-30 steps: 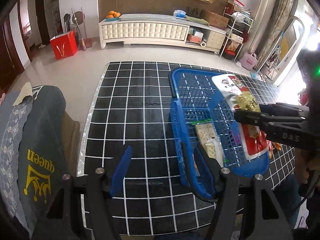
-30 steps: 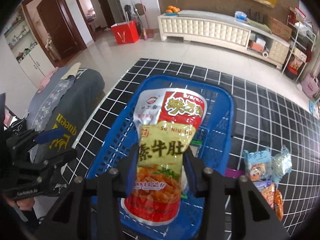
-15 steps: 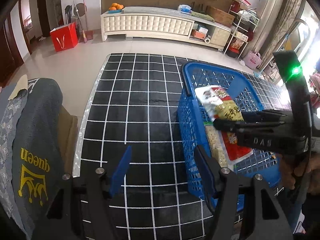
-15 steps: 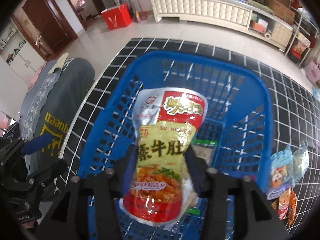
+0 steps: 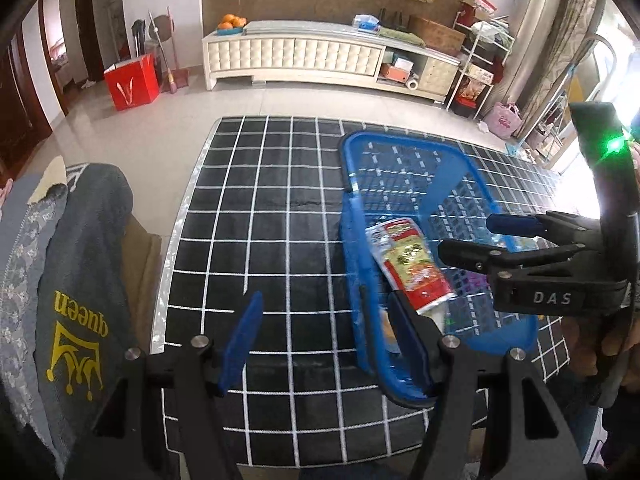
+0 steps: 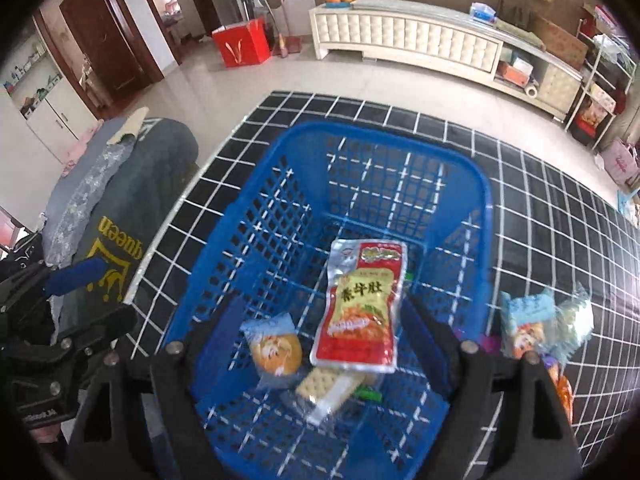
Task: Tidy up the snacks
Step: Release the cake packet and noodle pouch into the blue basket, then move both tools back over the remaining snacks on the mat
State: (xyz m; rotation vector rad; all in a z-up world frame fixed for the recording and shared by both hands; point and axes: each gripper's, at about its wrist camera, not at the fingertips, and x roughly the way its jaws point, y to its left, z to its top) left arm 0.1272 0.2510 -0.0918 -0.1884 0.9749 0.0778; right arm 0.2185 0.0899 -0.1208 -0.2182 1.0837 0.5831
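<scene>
The red-and-yellow snack pouch [image 6: 362, 312] lies in the blue basket [image 6: 256, 216], centre frame. The right gripper [image 6: 324, 320] is spread, empty; the left gripper [image 5: 324, 334] likewise. Loose snack packets [image 6: 540, 320], lower right, are best pinched mid-body next.

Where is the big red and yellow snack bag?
In the right wrist view, the red and yellow snack bag lies inside the blue basket, resting on the cracker pack with the round bun packet to its left.
</scene>
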